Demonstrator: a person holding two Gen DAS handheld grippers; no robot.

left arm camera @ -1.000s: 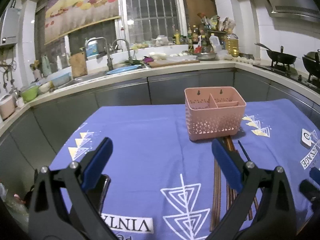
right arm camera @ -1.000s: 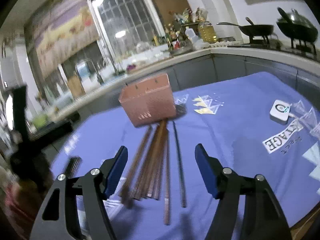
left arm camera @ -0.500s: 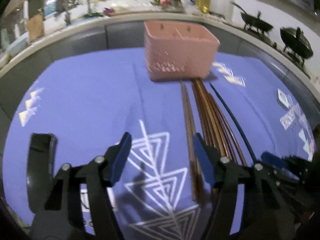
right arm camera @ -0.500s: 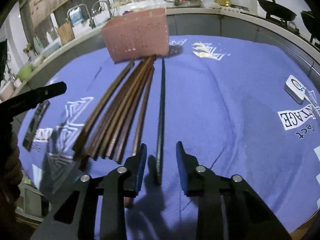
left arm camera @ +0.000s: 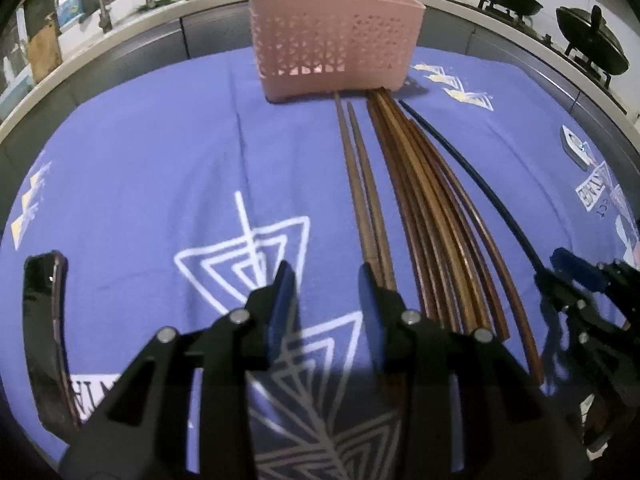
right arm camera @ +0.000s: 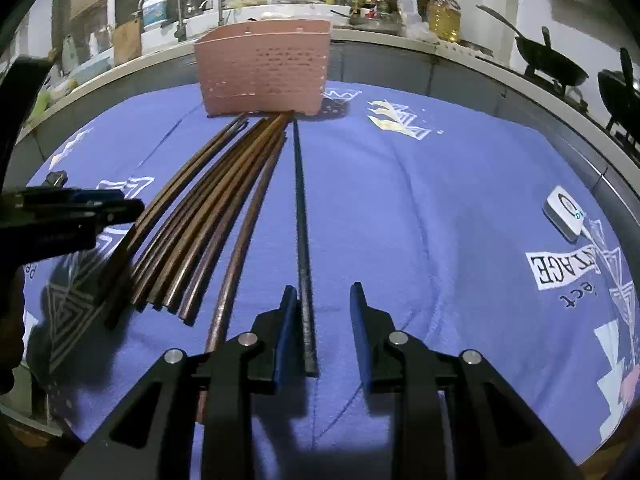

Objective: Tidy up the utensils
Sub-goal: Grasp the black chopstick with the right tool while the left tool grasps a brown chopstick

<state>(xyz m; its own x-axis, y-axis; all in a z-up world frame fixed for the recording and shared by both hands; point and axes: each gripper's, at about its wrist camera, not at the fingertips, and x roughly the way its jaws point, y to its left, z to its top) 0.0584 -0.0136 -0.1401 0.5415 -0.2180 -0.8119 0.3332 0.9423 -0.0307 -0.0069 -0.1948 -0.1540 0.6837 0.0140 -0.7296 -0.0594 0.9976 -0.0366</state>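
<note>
A pink perforated utensil basket (left arm camera: 338, 34) stands at the far side of the blue cloth; it also shows in the right wrist view (right arm camera: 264, 70). Several brown wooden chopsticks (left arm camera: 424, 200) lie fanned in front of it, also in the right wrist view (right arm camera: 208, 216). A single dark chopstick (right arm camera: 301, 216) lies to their right. My left gripper (left arm camera: 326, 300) is open, low over the cloth, its right finger beside the near ends of the leftmost brown pair (left arm camera: 362, 184). My right gripper (right arm camera: 322, 324) is open, straddling the near end of the dark chopstick.
A black phone (left arm camera: 42, 336) lies at the cloth's near left. A small white device (right arm camera: 566, 212) sits at the right. The blue printed cloth (right arm camera: 420, 200) covers the table. Kitchen counters, a sink and woks ring the far side.
Both grippers have dropped low toward the cloth and moved forward. The left jaws have narrowed beside the leftmost brown pair. The right jaws sit around the dark chopstick's near end.
</note>
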